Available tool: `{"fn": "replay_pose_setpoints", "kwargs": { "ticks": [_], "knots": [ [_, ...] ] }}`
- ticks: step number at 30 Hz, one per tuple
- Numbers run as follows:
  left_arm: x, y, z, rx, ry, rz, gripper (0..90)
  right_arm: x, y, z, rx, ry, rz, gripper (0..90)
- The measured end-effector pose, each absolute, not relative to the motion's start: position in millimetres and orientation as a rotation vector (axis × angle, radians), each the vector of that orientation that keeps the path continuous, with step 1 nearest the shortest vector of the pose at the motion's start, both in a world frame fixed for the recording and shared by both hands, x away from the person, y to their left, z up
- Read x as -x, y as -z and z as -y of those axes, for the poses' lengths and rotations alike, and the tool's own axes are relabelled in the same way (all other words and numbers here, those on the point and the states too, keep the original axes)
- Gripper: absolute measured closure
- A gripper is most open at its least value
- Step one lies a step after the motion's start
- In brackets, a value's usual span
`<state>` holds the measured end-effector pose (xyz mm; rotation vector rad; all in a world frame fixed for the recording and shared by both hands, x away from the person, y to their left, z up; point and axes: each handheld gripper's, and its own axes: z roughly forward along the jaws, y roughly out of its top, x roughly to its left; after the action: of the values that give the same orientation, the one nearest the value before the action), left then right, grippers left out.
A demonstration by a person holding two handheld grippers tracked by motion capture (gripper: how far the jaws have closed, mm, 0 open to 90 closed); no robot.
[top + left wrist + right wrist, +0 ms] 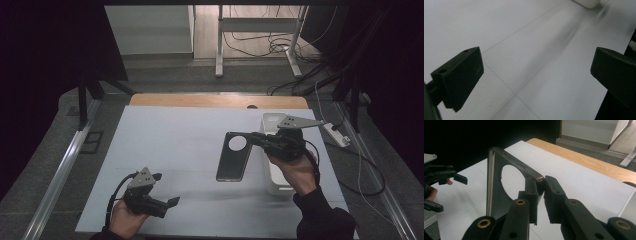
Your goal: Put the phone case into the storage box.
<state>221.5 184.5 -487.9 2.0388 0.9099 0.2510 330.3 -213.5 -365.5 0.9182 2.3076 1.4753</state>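
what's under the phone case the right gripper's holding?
The phone case is held up by its corner in the right gripper. Below it lies bare white table cover, seen through its round cutout too. The patch directly behind its dark body is hidden.

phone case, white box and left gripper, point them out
phone case [232, 165], high view, flat back below its round hole
white box [272, 176], high view, side wall
left gripper [167, 189], high view, between its open jaw tips

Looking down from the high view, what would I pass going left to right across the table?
Left hand-held gripper, open and empty → flat dark phone case with a round hole → right hand-held gripper clamping its edge → tall white plastic container.
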Motion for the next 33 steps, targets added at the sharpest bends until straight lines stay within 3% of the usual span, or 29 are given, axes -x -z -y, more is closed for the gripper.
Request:
{"fn": "replay_pose_setpoints", "kwargs": {
  "ticks": [33],
  "knots": [
    [-181.4, 500.5, -238.0, -1.952, -0.408, -1.07, 0.0, -359.7, 342.8, 232.8, -0.942, -1.438, -2.239, 80.2]
  ]
}}
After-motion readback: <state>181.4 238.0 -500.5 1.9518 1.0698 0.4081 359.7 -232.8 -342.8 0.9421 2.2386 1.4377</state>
